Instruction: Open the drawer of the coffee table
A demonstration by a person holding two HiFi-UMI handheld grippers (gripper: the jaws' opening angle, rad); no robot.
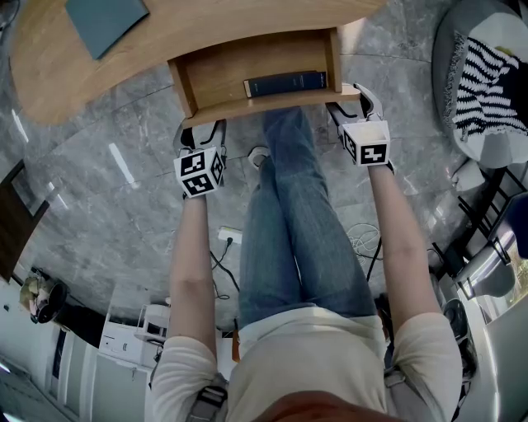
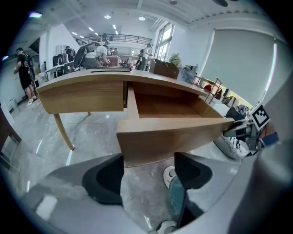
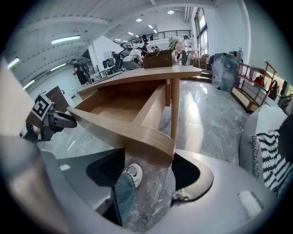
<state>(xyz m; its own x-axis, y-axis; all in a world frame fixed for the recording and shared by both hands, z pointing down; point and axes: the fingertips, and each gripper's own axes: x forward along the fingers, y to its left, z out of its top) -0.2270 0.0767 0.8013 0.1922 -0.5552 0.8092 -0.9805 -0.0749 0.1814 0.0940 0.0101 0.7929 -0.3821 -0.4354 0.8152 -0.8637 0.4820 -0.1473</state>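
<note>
The wooden coffee table (image 1: 74, 74) has its drawer (image 1: 231, 70) pulled out towards me, with a dark blue book (image 1: 285, 83) lying inside. My left gripper (image 1: 202, 133) sits at the left end of the drawer's front panel (image 2: 174, 132), jaws spread, with the panel's lower edge just above the pads (image 2: 103, 178). My right gripper (image 1: 351, 103) is at the right end, also spread, with the panel's rounded corner (image 3: 162, 146) above its jaws. Neither gripper's pads press on the wood. In the left gripper view (image 2: 149, 171) and the right gripper view (image 3: 146, 171), floor shows between the jaws.
The person's jeans-clad legs (image 1: 297, 222) and white shoes (image 2: 170, 176) are under the drawer. A teal book (image 1: 106, 21) lies on the tabletop. A seat with a striped cushion (image 1: 487, 82) stands at the right. Cables and a power strip (image 1: 231, 237) lie on the marble floor.
</note>
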